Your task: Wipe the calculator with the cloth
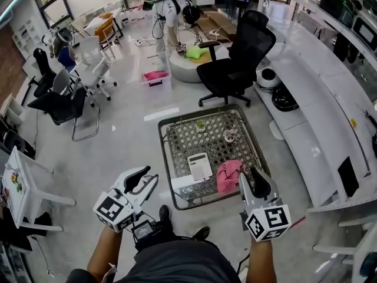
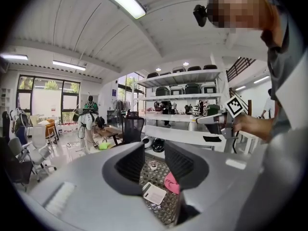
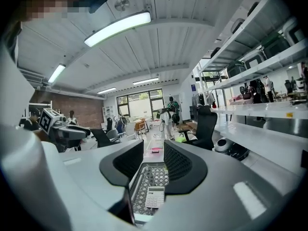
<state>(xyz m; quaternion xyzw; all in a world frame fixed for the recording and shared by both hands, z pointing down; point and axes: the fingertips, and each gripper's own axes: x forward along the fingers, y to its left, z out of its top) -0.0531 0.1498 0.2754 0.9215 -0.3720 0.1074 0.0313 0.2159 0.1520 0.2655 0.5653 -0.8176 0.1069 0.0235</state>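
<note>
A white calculator [image 1: 199,165] lies on the low glass table [image 1: 177,125] with a patterned top. A crumpled pink cloth [image 1: 228,175] sits right beside it on the right. Both grippers are held in the air short of the table's near edge. My left gripper [image 1: 144,183] is open and empty; its view shows the calculator [image 2: 155,194] and cloth [image 2: 171,183] below, between the jaws. My right gripper [image 1: 253,180] is also open with nothing between its jaws, hovering just off the cloth's near right. The calculator [image 3: 155,197] shows low in its view.
A white sheet [image 1: 187,186] lies under the calculator's near end. Two small items [image 1: 201,125] [image 1: 230,136] sit at the table's far side. A black office chair [image 1: 235,63] stands beyond it, a long white counter [image 1: 312,99] runs along the right, and a white side table [image 1: 17,181] stands at the left.
</note>
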